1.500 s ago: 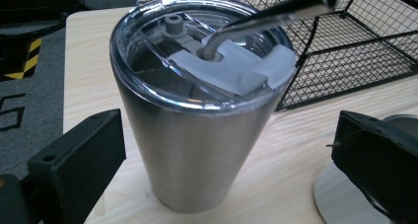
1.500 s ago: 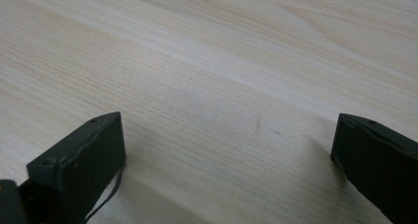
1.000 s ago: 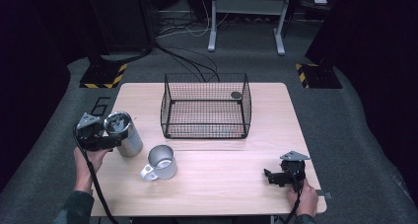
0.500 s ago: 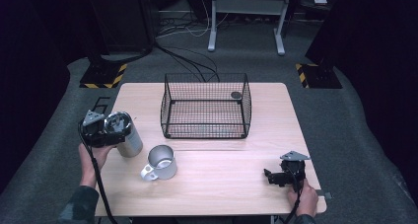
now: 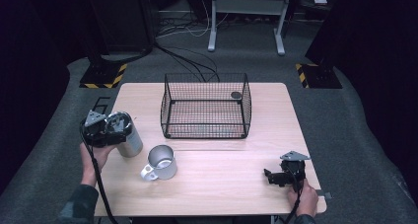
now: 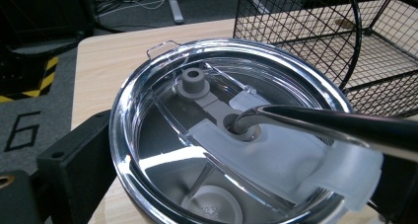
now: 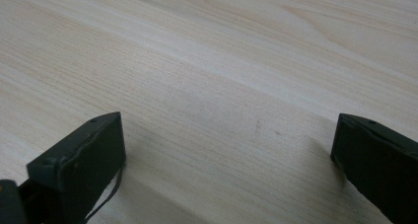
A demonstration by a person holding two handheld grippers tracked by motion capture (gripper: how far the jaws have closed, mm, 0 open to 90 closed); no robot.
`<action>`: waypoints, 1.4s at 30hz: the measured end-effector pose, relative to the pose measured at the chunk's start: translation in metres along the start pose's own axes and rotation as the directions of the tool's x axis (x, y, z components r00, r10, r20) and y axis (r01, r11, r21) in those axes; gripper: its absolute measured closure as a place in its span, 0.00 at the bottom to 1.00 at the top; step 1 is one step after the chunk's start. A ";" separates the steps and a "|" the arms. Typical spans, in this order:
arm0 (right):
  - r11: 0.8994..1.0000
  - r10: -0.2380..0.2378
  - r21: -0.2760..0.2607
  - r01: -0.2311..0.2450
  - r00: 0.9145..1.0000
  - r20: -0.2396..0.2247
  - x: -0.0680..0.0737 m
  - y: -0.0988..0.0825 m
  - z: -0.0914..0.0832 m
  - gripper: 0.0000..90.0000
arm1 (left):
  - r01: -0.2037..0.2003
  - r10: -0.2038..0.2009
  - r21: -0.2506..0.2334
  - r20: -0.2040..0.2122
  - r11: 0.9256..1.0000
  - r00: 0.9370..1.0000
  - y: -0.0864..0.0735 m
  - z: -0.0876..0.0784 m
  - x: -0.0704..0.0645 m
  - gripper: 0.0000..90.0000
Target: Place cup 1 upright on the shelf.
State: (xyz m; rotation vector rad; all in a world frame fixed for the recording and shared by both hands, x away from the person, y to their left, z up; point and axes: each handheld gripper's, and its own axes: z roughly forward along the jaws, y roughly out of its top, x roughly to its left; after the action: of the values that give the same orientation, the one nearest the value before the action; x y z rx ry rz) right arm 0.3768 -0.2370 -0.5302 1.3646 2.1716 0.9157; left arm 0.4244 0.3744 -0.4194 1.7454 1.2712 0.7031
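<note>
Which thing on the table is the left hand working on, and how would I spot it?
Start from the black wire basket in the middle of the wooden table. Left of it, near the table's edge, stands a steel tumbler with the left tongs around its top. Unlike the open steel mug beside it, it has a clear lid with a metal straw through it.

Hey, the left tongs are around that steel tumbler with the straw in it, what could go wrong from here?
1. The left tongs straddle the tumbler near its clear lid; smooth steel could slip if lifted.
2. The metal straw leans loosely through the lid hole; tilting may swing it or let it slide out.
3. The steel mug and wire basket stand nearby, so a sideways move might knock them.
</note>
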 end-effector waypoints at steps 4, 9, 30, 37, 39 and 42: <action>1.000 0.001 0.000 -0.001 1.000 0.000 0.000 0.000 0.000 0.00 | -0.009 0.009 0.004 -0.004 1.000 1.000 0.001 0.000 0.000 0.04; 1.000 0.000 0.001 0.000 1.000 0.000 0.000 0.000 0.000 0.00 | -0.008 0.008 0.006 -0.002 1.000 1.000 0.002 0.000 0.000 0.04; 1.000 0.001 0.001 -0.001 1.000 -0.001 0.000 0.000 0.000 0.00 | -0.060 0.061 -0.019 0.006 0.998 0.998 0.020 -0.021 -0.004 0.04; 1.000 0.003 0.002 -0.003 1.000 -0.002 0.000 0.000 0.000 0.00 | -0.069 0.070 -0.033 0.019 0.997 0.997 0.030 -0.032 -0.006 0.04; 1.000 -0.001 -0.002 0.001 1.000 0.004 0.000 0.000 0.000 0.00 | -0.077 0.078 -0.032 0.022 0.997 0.997 0.033 -0.036 -0.007 0.04; 1.000 -0.001 -0.002 0.001 1.000 0.004 0.000 0.000 0.000 0.00 | -0.089 0.090 -0.042 0.026 0.995 0.996 0.037 -0.040 -0.009 0.04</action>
State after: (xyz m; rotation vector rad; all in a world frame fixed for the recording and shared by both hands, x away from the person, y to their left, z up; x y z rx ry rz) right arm 0.3767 -0.2368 -0.5304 1.3633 2.1674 0.9147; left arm 0.4062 0.3732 -0.3669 1.7815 1.1579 0.7477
